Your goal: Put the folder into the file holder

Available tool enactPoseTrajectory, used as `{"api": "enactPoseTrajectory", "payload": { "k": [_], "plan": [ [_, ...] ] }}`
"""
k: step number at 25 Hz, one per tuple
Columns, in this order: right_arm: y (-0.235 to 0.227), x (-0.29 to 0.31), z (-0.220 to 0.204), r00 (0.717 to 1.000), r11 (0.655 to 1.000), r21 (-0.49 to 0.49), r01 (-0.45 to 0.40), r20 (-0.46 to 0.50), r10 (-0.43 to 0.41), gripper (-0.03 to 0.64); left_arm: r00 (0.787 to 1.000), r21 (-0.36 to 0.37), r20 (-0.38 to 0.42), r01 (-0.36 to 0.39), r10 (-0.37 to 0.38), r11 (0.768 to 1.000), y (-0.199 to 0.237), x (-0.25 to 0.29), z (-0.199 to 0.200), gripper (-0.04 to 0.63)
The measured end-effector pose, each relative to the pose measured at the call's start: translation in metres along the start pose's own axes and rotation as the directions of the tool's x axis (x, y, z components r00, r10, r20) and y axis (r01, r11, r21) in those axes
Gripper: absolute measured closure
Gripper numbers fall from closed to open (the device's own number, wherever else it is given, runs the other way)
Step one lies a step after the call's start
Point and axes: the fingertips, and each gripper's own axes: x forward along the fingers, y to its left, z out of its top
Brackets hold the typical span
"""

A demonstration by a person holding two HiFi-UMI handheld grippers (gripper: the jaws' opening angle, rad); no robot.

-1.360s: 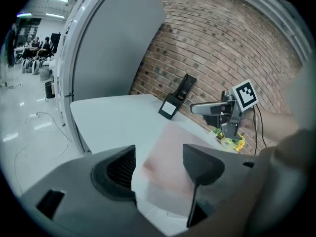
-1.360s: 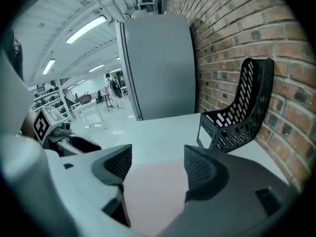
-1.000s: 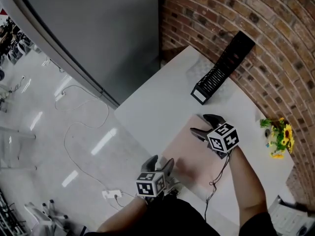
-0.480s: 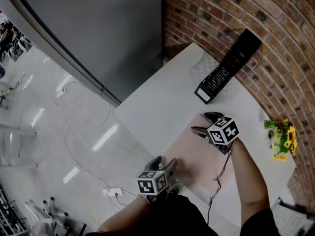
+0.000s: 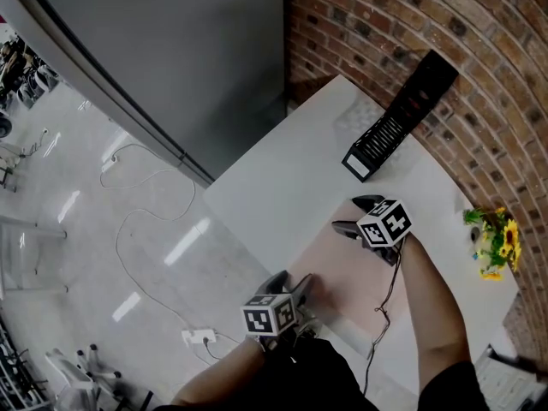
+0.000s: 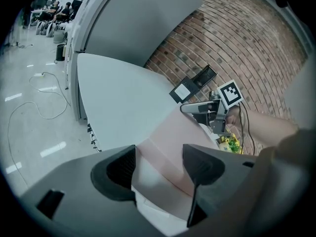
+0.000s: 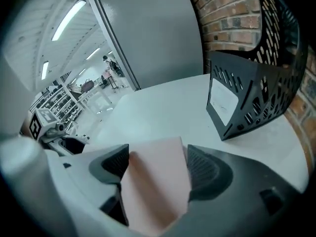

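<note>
A pink folder [image 5: 341, 272] lies flat on the white table [image 5: 274, 187], with white sheets showing at its near edge in the left gripper view. My left gripper [image 5: 288, 282] is open at the folder's near left corner, and the pink cover [image 6: 165, 142] runs between its jaws. My right gripper [image 5: 353, 215] is open at the far corner, and the folder [image 7: 155, 181] fills the gap between its jaws. The black mesh file holder [image 5: 398, 118] stands beyond, against the brick wall, and shows close by in the right gripper view as the holder [image 7: 252, 88].
A small pot of yellow flowers [image 5: 495, 242] stands at the table's right end. The brick wall [image 5: 479, 75] borders the far side. On the floor to the left lie a white cable [image 5: 145, 221] and a power strip [image 5: 199, 336].
Both grippers stay at the folder's corners. The left one has edged slightly forward over the near corner. The folder has not visibly moved.
</note>
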Motion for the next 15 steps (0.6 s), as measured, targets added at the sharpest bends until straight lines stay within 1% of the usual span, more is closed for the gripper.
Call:
{"api": "enactPoseTrajectory", "payload": {
  "k": [6, 9, 11, 12, 15],
  "plan": [
    [-0.001, 0.004, 0.000, 1.000, 1.000, 0.000, 0.006, -0.030, -0.006, 0.232, 1.000, 0.000, 0.004, 0.000, 0.000, 1.000, 0.000, 0.002, 0.000, 0.308],
    [0.000, 0.003, 0.000, 1.000, 1.000, -0.003, 0.016, -0.027, -0.016, 0.236, 1.000, -0.020, 0.004, 0.008, -0.008, 1.000, 0.001, 0.002, 0.001, 0.308],
    [0.002, -0.001, 0.003, 1.000, 1.000, -0.014, 0.026, -0.005, -0.026, 0.241, 1.000, -0.028, 0.008, 0.014, -0.014, 1.000, 0.003, -0.001, 0.003, 0.308],
    [0.004, -0.004, 0.007, 0.999, 0.999, -0.019, 0.033, 0.012, -0.033, 0.244, 1.000, -0.019, 0.014, 0.015, -0.014, 1.000, 0.003, -0.004, 0.006, 0.308],
    [0.007, -0.017, 0.019, 0.995, 0.998, -0.024, 0.057, 0.079, -0.055, 0.245, 0.999, 0.037, 0.053, 0.009, -0.011, 0.999, -0.001, -0.013, 0.021, 0.310]
  ]
}}
